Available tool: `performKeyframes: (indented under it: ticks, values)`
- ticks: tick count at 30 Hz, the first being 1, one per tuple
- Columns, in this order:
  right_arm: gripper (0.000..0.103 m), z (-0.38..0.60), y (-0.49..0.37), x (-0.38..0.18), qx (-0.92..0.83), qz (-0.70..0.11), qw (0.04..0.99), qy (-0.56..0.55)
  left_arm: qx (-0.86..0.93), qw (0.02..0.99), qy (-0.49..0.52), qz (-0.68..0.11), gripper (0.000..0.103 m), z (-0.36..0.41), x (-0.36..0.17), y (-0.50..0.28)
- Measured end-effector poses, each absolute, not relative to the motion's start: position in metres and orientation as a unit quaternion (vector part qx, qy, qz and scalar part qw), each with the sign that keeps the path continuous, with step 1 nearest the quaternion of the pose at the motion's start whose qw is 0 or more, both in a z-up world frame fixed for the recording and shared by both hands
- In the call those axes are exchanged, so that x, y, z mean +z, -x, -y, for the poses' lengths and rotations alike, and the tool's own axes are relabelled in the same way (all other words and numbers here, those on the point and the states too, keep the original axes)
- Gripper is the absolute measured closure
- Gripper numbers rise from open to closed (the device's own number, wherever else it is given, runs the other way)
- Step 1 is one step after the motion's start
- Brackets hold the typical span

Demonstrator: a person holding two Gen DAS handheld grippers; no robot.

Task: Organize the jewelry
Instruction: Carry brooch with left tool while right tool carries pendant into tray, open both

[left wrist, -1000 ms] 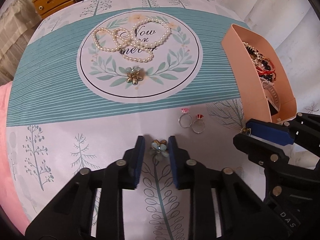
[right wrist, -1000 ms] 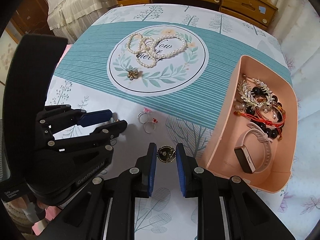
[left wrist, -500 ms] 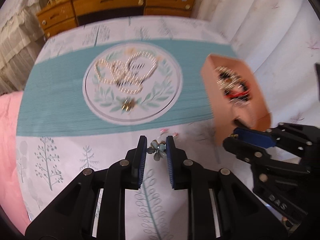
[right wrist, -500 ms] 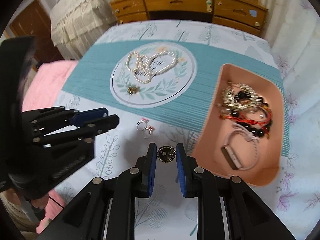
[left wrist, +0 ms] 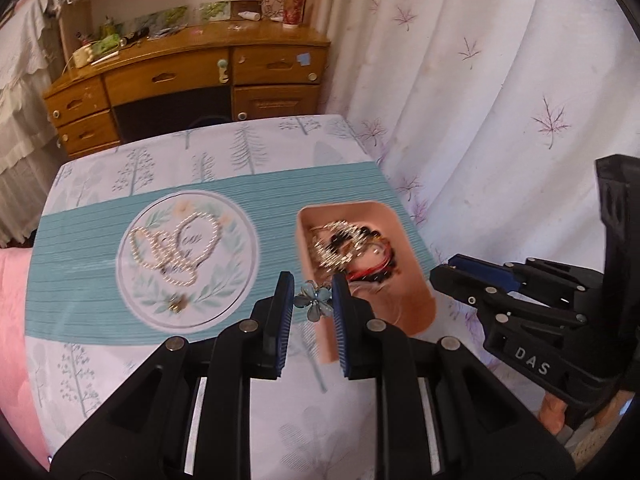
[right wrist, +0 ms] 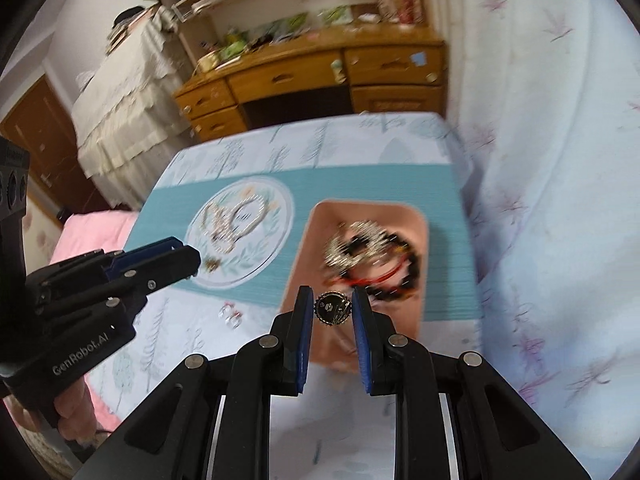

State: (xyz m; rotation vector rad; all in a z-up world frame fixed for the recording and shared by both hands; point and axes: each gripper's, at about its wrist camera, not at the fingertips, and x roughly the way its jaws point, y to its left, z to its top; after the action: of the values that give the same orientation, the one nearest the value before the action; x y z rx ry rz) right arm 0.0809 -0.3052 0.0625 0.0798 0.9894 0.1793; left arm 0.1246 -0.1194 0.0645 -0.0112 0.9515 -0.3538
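The left gripper (left wrist: 313, 294) is clenched on a pale blue flower brooch (left wrist: 315, 299), petals glinting, held up over the tablecloth (left wrist: 120, 360) just beside the pink tray (left wrist: 306, 248). To its right, that tray holds a blurred heap of gold chain, black beads and red cord. Over its near end, the right gripper (right wrist: 331, 305) pinches a round black-and-gold brooch (right wrist: 332, 307).
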Motion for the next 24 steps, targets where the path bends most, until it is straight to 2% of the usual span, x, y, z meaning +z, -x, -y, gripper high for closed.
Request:
performKeyframes:
  ticks: [6, 14, 24]
  values:
    - [0.083, 0.327, -0.093, 0.058, 0.073, -0.481, 0.872, -0.04, -0.169, 0.856, 0.003, -0.488, 0.086, 0.151, 0.034, -0.152]
    - [0.083, 0.334, -0.11, 0.007, 0.082, -0.526, 0.845, -0.047, -0.166, 0.826, -0.012, -0.538, 0.086, 0.173, -0.021, -0.178]
    - [0.083, 0.329, -0.12, -0.03, 0.105, -0.568, 0.814, -0.064, -0.162, 0.821, -0.03, -0.547, 0.084, 0.175, -0.031, -0.176]
